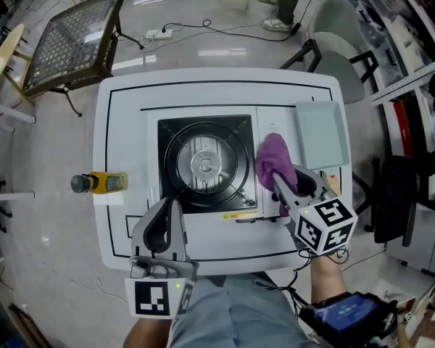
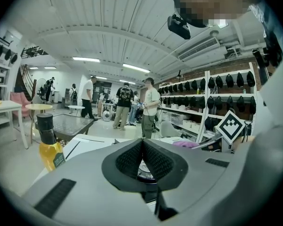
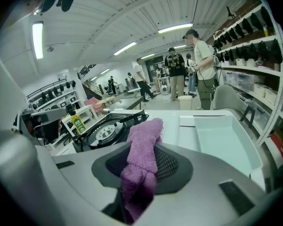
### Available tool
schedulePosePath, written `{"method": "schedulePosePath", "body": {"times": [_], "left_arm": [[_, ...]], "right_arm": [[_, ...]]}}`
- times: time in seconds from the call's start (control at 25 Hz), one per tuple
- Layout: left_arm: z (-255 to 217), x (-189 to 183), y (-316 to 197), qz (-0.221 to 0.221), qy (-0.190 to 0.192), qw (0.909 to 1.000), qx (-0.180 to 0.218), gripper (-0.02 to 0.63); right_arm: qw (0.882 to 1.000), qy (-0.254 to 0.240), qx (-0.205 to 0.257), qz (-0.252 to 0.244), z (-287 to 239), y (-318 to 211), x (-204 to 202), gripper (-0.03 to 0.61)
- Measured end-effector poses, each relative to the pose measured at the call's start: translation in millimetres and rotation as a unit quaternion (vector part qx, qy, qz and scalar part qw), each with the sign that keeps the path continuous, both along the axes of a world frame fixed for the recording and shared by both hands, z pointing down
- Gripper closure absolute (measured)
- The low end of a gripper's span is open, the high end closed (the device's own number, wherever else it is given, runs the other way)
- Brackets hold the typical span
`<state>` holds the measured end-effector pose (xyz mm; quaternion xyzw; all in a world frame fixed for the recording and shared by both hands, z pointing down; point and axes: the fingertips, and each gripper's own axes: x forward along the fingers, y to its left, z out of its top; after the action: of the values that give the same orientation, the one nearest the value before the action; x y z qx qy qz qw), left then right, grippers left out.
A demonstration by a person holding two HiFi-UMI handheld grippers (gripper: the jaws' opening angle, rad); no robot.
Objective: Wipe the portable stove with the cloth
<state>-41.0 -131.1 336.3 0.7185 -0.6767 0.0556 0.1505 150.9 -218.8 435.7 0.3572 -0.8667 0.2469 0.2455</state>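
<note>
R claw (image 1: 281, 185) clamped on purple cloth (image 1: 272, 158), portable stove (image 1: 235, 133) burner (image 1: 204, 164) just left of it, so I press flat, sweep slow; L claw (image 1: 171, 207) jaws together, empty.

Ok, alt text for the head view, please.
The right gripper holds a purple cloth over the right side of a portable stove on a white table. The left gripper, jaws together, is at the stove's front left corner; a yellow bottle stands at the table's left edge.

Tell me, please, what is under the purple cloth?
The purple cloth, gripped by the right tool, is over the white right-hand panel of the portable stove, beside the burner. The panel's surface directly beneath is covered.
</note>
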Motion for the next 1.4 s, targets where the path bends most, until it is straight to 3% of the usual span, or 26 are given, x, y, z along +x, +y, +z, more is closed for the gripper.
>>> {"method": "schedulePosePath", "body": {"times": [1.4], "left_arm": [[34.1, -50.1, -33.9, -0.038, 0.015, 0.9987, -0.029, 0.595]], "right_arm": [[1.000, 0.009, 0.018, -0.001, 6.7, -107.9, -29.2, 0.445]]}}
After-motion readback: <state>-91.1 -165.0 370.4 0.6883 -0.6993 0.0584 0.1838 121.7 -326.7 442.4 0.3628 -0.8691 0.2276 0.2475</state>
